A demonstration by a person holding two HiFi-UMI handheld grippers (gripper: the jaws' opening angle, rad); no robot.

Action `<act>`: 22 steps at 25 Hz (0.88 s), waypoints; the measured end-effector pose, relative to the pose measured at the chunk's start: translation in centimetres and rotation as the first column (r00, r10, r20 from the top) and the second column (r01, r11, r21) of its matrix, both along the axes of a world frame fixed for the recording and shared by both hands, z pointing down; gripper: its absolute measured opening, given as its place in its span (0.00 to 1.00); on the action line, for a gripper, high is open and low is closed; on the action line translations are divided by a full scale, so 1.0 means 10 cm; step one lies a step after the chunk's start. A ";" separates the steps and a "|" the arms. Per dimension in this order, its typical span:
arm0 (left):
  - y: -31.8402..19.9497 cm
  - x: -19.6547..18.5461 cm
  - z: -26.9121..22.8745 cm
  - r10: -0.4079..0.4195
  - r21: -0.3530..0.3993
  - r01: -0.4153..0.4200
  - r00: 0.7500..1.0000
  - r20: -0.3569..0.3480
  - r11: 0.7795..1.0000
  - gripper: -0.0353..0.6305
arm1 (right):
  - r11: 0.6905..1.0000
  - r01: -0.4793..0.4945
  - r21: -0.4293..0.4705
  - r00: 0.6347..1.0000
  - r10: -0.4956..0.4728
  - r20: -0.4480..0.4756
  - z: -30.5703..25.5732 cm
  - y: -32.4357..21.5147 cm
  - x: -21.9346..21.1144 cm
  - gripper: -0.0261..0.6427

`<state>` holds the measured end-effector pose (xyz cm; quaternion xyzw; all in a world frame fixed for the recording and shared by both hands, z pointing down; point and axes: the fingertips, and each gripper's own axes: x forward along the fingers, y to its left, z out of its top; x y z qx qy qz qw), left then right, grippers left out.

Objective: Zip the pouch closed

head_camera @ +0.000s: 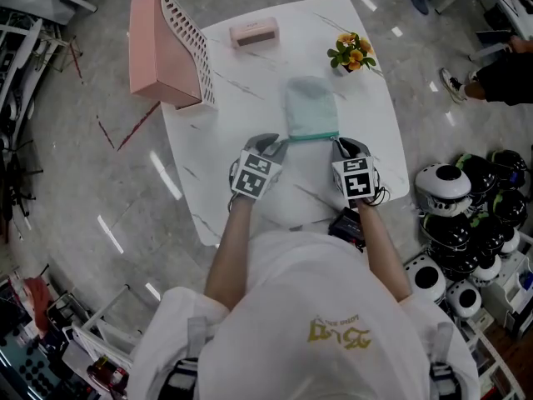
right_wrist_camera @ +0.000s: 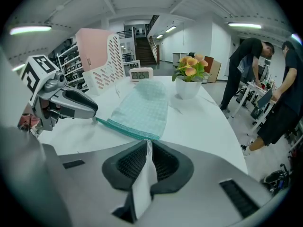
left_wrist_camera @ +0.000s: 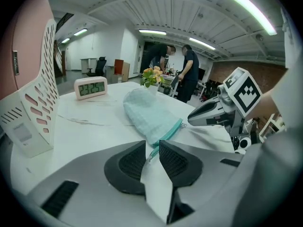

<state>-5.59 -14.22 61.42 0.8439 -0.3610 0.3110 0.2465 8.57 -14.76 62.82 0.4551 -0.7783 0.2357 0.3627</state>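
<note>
One white marble tabletop (head_camera: 250,90) carried four things: one pale mint pouch (head_camera: 311,107), one pink perforated file holder (head_camera: 162,52), one small pink clock (head_camera: 253,32) and one pot of orange and yellow flowers (head_camera: 351,52). The pouch lay flat near the middle of the tabletop. Its single teal zipper (head_camera: 312,137) ran along the edge nearest the person. The file holder stood at the far left corner, the clock at the far edge, and the flowers to the right of the pouch, all apart from it.

Two hand-held grippers worked at that zipper edge, one at each end. The left hand-held gripper (head_camera: 275,144) sat at the pouch's left corner. In its own view, its two jaws stood clearly apart around the zipper's tail end (left_wrist_camera: 150,151), and the pads did not press on it. The right hand-held gripper (head_camera: 341,146) sat at the right corner. Its jaws were only narrowly parted, with the pouch's corner (right_wrist_camera: 147,138) right at the tips and a thin strip of tabletop showing between the pads, so it held nothing firmly.

Two people (right_wrist_camera: 248,65) stood bent over a bench beyond the tabletop. A cluster of black and white helmets (head_camera: 454,223) lay on the floor to the right, too overlapped to count.
</note>
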 end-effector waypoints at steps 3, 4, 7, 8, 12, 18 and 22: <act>-0.01 0.04 -0.16 -0.025 0.038 0.027 0.999 -0.040 0.999 0.18 | 0.999 -0.023 0.030 0.999 0.022 0.041 -0.14 0.02 -0.01 0.11; -0.02 0.05 -0.20 -0.030 0.046 0.032 0.998 -0.051 0.998 0.18 | 0.999 -0.032 0.042 0.998 0.029 0.054 -0.19 0.02 -0.01 0.11; 0.00 0.09 -0.37 -0.047 0.079 0.054 0.995 -0.084 0.995 0.15 | 0.995 -0.051 0.085 0.997 0.046 0.065 -0.36 0.05 0.00 0.07; 0.02 0.11 -0.44 -0.050 0.093 0.060 0.994 -0.099 0.994 0.14 | 0.993 -0.058 0.100 0.996 0.052 0.069 -0.41 0.06 0.01 0.06; 0.03 0.16 -0.73 -0.069 0.143 0.093 0.984 -0.167 0.985 0.14 | 0.980 -0.117 0.159 0.987 0.096 0.132 -0.68 0.05 0.04 0.06; 0.10 0.13 -1.18 -0.106 0.221 0.161 0.965 -0.242 0.962 0.09 | 0.963 -0.145 0.226 0.972 0.095 0.216 -1.09 0.19 -0.03 0.06; 0.18 0.12 -1.43 -0.127 0.249 0.199 0.952 -0.278 0.948 0.08 | 0.949 -0.193 0.249 0.942 0.108 0.317 -1.34 0.35 -0.04 0.06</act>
